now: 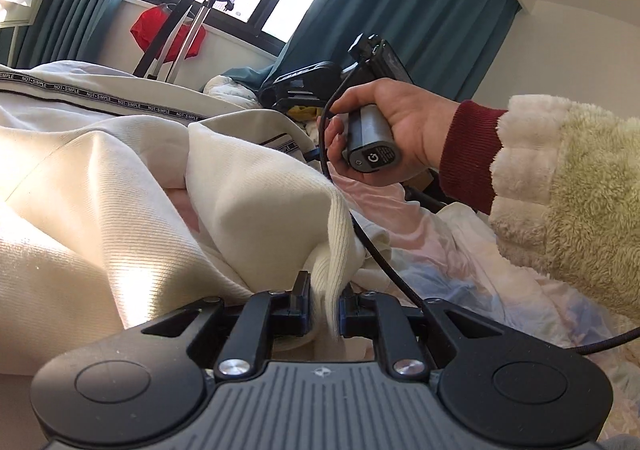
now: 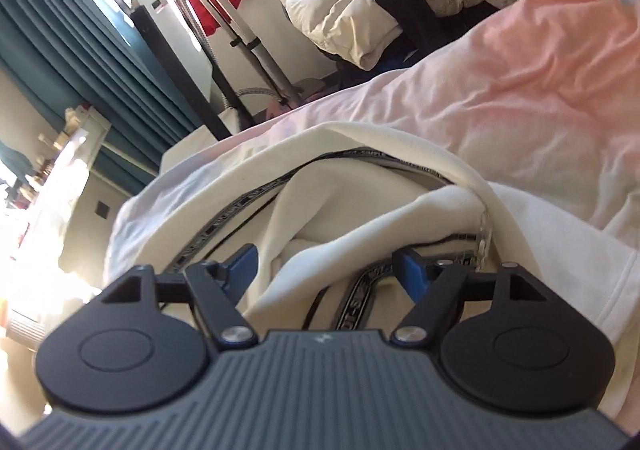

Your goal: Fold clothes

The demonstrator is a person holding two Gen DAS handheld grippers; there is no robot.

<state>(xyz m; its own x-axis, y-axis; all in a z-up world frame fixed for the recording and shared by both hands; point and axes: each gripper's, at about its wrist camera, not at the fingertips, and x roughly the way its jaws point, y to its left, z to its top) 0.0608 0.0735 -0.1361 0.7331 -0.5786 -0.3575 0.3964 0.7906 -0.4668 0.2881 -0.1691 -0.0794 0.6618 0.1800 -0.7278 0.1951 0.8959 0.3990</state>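
Left gripper (image 1: 325,304) jaws clamp a fold of the cream top (image 1: 120,202); right gripper (image 2: 326,270) jaws stand apart over it

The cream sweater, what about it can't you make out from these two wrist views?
- Cream sweater: its whole shape, cut off by the edges of the left wrist view and bunched in folds.
- Left gripper: how much ribbed cloth sits between the jaws, hidden by the jaws.
- Right gripper: jaws open; any touch with the cloth is unclear in the right wrist view.

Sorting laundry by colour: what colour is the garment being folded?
Cream garment with a black lettered stripe; left wrist view.
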